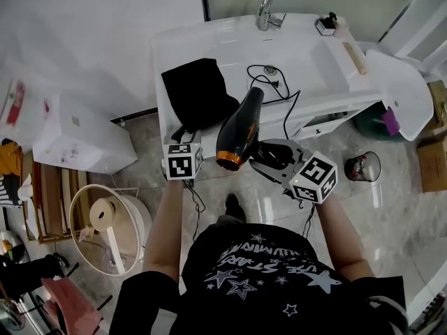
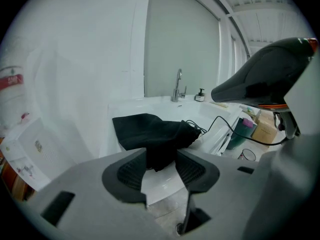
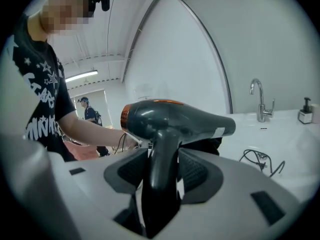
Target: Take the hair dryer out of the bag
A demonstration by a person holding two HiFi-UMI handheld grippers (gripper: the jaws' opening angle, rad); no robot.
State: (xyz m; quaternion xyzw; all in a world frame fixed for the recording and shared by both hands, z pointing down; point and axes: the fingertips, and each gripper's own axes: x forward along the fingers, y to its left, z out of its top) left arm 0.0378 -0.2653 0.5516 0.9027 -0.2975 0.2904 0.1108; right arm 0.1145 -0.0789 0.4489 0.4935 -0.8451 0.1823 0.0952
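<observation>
— White sink counter (image 1: 328, 68), black bag (image 2: 150, 131) lying on it. The hair dryer (image 3: 175, 121)?
— Held over the counter's front edge. The right gripper (image 3: 162, 169) pinches its handle, hiding where the cord (image 1: 285, 96) joins; the left gripper (image 2: 161, 166) stands spread, holding nothing.

A shirt (image 1: 265, 271) is showing white lettering among printed stars. One word is looking like "STARS"; the rest is coming out too warped to read, and the right gripper view is giving only broken letters of it. A red label (image 2: 11, 79) on a white sheet (image 2: 30, 149) is coming out too blurred to read. A white sticker (image 3: 220, 131) on the hair dryer (image 3: 175, 116) is too small to read. The left cube (image 1: 183, 160) and right cube (image 1: 314, 176) are showing black-and-white square markers.
</observation>
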